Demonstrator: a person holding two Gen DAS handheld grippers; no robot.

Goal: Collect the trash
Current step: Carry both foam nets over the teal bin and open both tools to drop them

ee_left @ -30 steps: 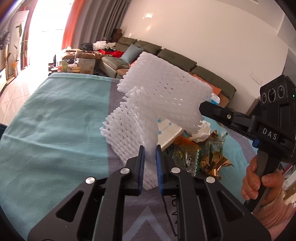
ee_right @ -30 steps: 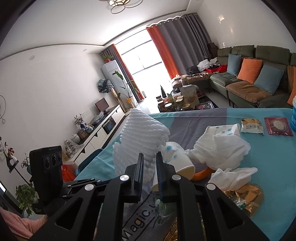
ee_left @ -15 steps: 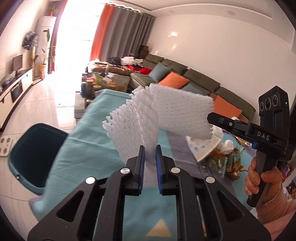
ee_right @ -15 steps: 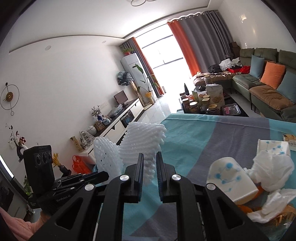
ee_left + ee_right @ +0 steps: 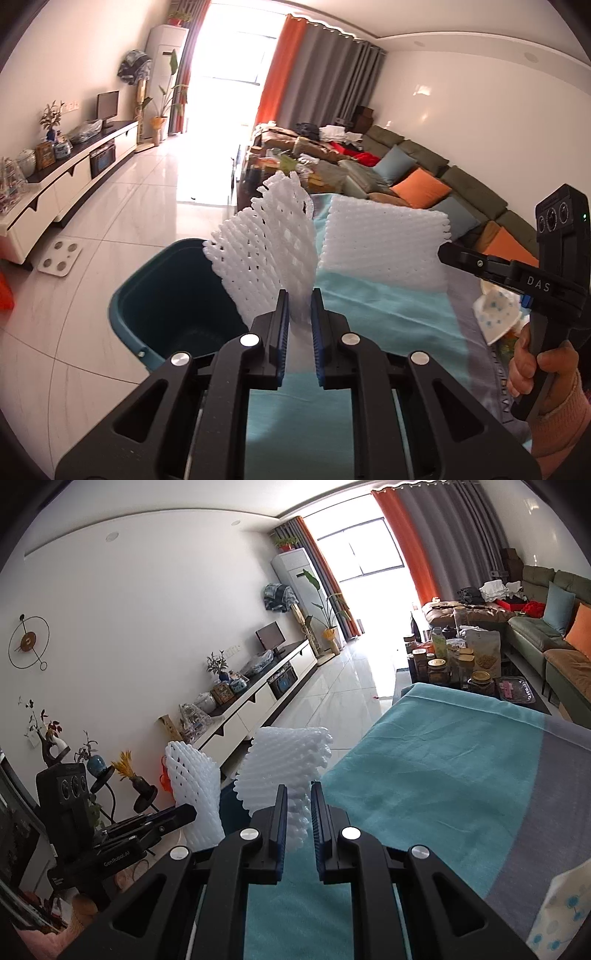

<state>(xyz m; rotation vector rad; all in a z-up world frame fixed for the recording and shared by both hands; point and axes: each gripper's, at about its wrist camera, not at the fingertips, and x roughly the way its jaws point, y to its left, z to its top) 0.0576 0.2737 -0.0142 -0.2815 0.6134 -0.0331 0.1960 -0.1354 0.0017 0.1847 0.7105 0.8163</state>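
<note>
My left gripper (image 5: 297, 310) is shut on a white foam fruit net (image 5: 266, 254) and holds it over the table's left edge, above a dark teal bin (image 5: 166, 306) on the floor. My right gripper (image 5: 297, 805) is shut on a second white foam net (image 5: 284, 764). In the left wrist view the right gripper (image 5: 443, 251) holds that net (image 5: 384, 243) just right of the first. In the right wrist view the left gripper (image 5: 188, 812) and its net (image 5: 192, 794) are at lower left.
The table has a teal and grey cloth (image 5: 443, 775). A crumpled paper cup with blue dots (image 5: 495, 314) lies at its right. A sofa (image 5: 443, 184), a cluttered coffee table (image 5: 454, 661) and a TV cabinet (image 5: 66, 177) stand beyond. A white scale (image 5: 61, 256) lies on the floor.
Both grippers have carried their foam nets left, away from the trash pile, to the table's edge. The teal bin has come into view below the left net.
</note>
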